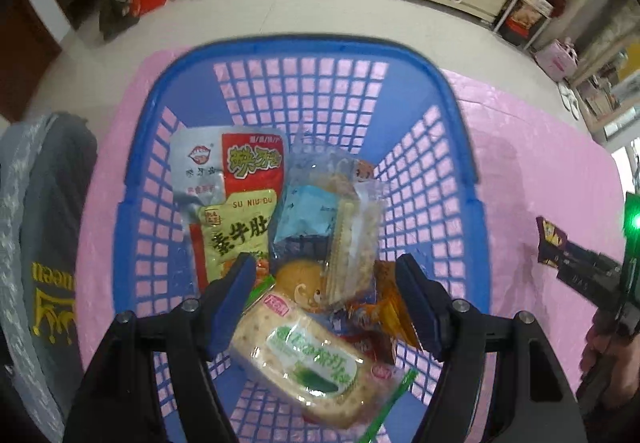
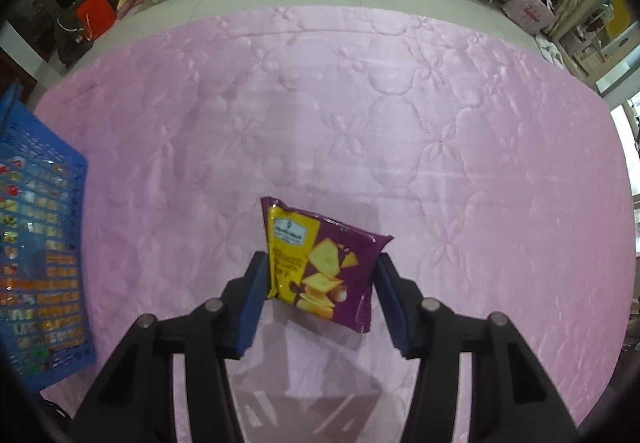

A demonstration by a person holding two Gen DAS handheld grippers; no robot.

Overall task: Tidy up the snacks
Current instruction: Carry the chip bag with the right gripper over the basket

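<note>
A pink quilted bed cover (image 2: 360,103) carries a blue basket (image 1: 460,131) at its left.

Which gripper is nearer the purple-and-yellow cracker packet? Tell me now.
Right. The right gripper has the purple-and-yellow cracker packet between its fingers, above the pink quilted cloth. The left gripper hangs open over the blue plastic basket, well aside.

Close, downward views, blue basket (image 1: 132,179) shared

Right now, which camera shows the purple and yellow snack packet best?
The right wrist view: the packet sits large and centred between the right gripper fingers, front print visible. The left wrist view catches only its edge at far right.
</note>
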